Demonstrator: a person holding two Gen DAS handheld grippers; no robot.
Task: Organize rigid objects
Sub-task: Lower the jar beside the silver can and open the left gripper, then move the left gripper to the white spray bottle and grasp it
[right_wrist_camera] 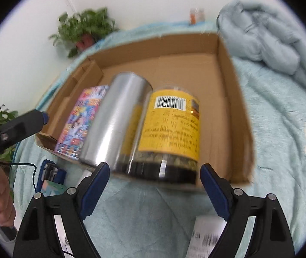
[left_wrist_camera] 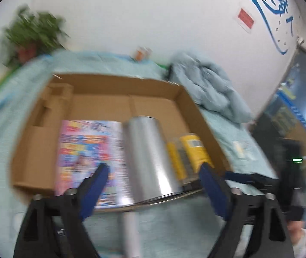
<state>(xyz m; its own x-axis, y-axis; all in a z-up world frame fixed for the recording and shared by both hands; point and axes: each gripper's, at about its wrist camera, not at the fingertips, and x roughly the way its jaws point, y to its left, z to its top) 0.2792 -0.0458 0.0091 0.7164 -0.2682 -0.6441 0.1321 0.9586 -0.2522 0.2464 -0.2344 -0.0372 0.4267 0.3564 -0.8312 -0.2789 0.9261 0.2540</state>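
Note:
An open cardboard box (left_wrist_camera: 181, 95) lies on a light blue bedspread; it also shows in the right wrist view (right_wrist_camera: 234, 99). Inside lie a colourful printed box (left_wrist_camera: 84, 150) (right_wrist_camera: 80, 120), a silver cylinder (left_wrist_camera: 148, 154) (right_wrist_camera: 114, 118) and a clear jar with a yellow label (left_wrist_camera: 193, 148) (right_wrist_camera: 170, 129), side by side. My left gripper (left_wrist_camera: 154, 169) is open and empty, just in front of the silver cylinder. My right gripper (right_wrist_camera: 154, 169) is open and empty, just in front of the jar. The left gripper (right_wrist_camera: 13, 126) also shows at the left of the right wrist view.
A bundled pale blue quilt (left_wrist_camera: 213, 86) (right_wrist_camera: 266, 40) lies right of the box. Potted plants (right_wrist_camera: 86, 28) stand by the wall. A white tube (left_wrist_camera: 129, 230) lies on the bed below my left gripper. A small blue item (right_wrist_camera: 52, 176) and printed paper (right_wrist_camera: 206, 236) lie near the front.

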